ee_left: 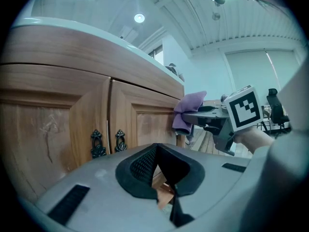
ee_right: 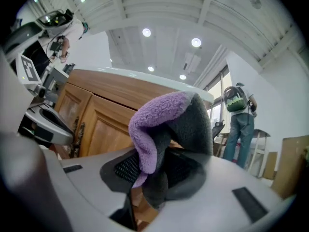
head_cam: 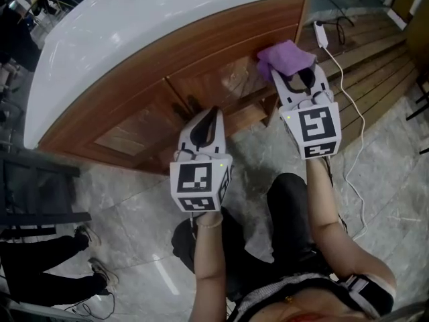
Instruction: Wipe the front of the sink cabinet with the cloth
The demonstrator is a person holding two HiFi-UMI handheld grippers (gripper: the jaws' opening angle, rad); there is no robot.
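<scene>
Currently right tool [head_cam: 297, 72] grips purple cloth [head_cam: 285, 54] at cabinet [head_cam: 154, 66].

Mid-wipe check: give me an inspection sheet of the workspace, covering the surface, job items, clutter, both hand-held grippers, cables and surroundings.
Surface: brown wooden sink cabinet front, both doors shut, under a white countertop.
Job's things: fluffy purple cloth at the front's upper right end, seemingly against the wood.
Clutter: nothing seen on the front besides two dark ornate metal door handles.
Grippers: right hand-held gripper shut on the cloth; left hand-held gripper shut, empty, pointing at the doors.
Cables: white cable trails across the wooden slat flooring on the right.
Surroundings: grey marble floor; a bystander's legs at left.
</scene>
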